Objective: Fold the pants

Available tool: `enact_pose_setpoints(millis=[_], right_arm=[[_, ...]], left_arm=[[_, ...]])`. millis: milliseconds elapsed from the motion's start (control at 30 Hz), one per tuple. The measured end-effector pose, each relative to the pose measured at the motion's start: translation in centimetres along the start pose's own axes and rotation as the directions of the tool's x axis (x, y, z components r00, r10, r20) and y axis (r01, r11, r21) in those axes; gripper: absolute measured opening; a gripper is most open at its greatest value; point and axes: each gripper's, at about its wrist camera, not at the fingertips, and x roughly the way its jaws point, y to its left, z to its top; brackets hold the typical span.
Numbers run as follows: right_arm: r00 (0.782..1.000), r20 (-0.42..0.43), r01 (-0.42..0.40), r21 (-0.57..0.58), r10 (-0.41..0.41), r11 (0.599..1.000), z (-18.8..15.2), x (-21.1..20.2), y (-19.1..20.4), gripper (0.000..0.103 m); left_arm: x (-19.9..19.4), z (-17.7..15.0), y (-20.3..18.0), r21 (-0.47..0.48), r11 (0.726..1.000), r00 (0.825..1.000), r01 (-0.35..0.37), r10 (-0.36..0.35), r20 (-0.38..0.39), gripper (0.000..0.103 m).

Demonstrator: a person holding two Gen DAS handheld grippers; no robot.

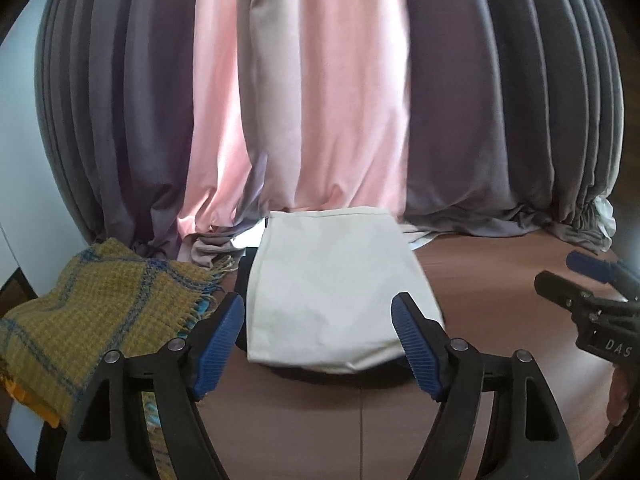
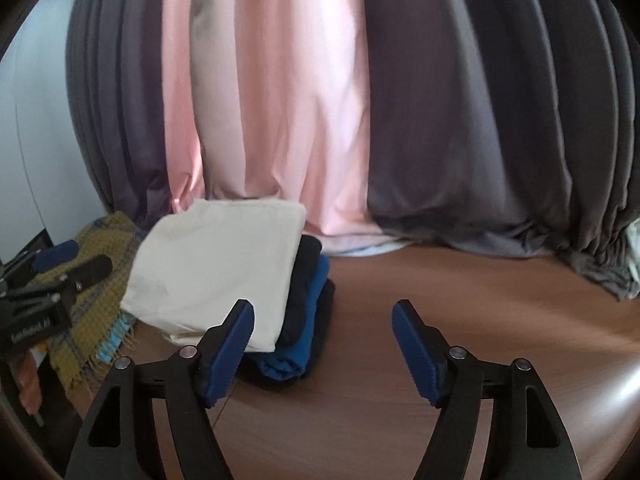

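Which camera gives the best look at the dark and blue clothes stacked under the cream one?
The right wrist view: the blue garment and dark layers show edge-on beneath the cream folded pants. In the left wrist view the cream pants cover them; only a dark sliver peeks out.

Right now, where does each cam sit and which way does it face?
Left wrist: behind the open left gripper, looking forward at the cream folded pants; right gripper at right edge.
Right wrist: behind the open right gripper, facing bare table; left gripper at left edge.
Shared: pants, yellow plaid scarf, pink-and-grey curtains.
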Motion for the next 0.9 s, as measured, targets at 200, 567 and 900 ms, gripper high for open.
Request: enact_pose_setpoints(millis=[200,567,900], right_arm=[[0.998,0.061,-0.010,-0.026,0.012,1.000,-0.9,-5.1,-0.8,0.082],[0.996,0.090,0.017,-0.044,-0.013,0.999,-4.6,-12.9,-2.6,0.086],[0.994,0.097,0.048,-0.047,-0.044,0.998,-8.2,-18.9,-3.4,0.086]], left_arm=[[-4.4,-1.6,-2.5,-0.006,1.000,0.999,0.007,-0.007,0.040,0.084],[-11.5,-5.5,-5.3,-0.054,0.998,0.998,0.041,-0.038,0.054,0.091],[-16.1,-8.3,-7.8,-0.035,0.997,0.997,0.064,-0.063,0.043,0.092]])
